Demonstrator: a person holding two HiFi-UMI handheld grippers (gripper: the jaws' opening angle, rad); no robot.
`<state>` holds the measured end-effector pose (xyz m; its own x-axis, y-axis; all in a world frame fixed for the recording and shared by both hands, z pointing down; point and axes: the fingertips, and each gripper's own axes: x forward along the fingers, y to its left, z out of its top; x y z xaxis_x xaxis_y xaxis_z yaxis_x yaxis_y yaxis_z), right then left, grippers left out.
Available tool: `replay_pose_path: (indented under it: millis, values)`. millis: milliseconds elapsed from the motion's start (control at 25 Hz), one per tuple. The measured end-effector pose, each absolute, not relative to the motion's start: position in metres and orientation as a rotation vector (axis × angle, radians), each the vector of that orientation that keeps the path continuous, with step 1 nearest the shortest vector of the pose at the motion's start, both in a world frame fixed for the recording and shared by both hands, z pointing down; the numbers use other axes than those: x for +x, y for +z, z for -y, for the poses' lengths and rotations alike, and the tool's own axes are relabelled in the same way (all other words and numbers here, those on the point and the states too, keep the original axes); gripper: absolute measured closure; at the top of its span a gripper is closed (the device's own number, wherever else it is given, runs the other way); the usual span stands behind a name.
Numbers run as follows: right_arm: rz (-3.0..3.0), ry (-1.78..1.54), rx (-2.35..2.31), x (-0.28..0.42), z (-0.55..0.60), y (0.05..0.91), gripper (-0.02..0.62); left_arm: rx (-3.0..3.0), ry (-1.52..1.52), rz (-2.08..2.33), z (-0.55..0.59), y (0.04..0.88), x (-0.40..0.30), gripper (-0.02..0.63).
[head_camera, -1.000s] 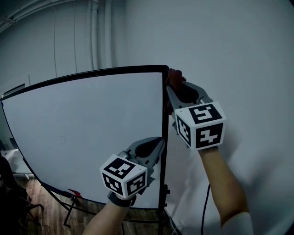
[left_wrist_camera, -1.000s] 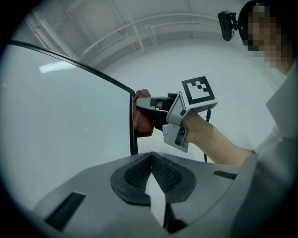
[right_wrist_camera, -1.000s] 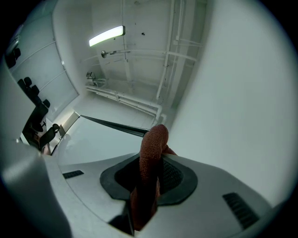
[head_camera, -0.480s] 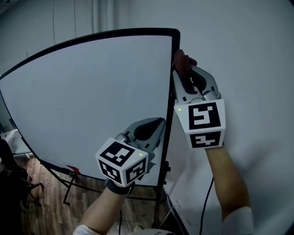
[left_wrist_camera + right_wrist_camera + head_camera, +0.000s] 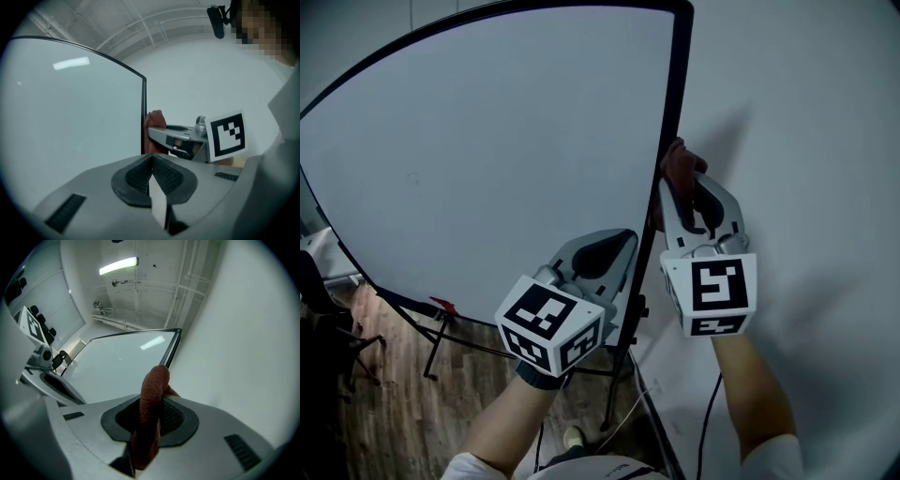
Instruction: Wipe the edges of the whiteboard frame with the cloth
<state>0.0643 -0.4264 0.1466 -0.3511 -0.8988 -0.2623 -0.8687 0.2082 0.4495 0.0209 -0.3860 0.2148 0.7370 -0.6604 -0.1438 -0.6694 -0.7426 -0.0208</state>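
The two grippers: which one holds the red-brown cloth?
The right gripper: the cloth is clamped between its jaws. The left gripper has its jaws shut on nothing.

Whiteboard stand (image 5: 434, 344) on wooden floor (image 5: 380, 422)

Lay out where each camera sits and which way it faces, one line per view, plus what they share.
Head view: on the person's head, looking steeply down at the whiteboard, its frame, both forearms, left tongs and right tongs.
Left gripper view: on the left tongs, looking along shut jaws toward the frame's right edge; the person's clothing at right.
Right gripper view: on the right tongs, looking up the frame along jaws shut on the cloth; no body.
Shared: each gripper view shows the other tongs.
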Motion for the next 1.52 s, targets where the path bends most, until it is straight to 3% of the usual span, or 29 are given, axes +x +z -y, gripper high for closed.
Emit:
replay_pose_path:
  millis: [880, 1520]
  values:
    - [2.588, -0.298, 1.767, 0.072, 0.44, 0.382, 0.515, -3.011, 0.181, -1.2, 0.382, 0.385, 0.006, 0.597]
    - [2.609, -0.113, 1.701, 0.072, 0.448, 0.443, 0.515, -3.055, 0.149, -1.227, 0.39, 0.434, 0.012, 0.597]
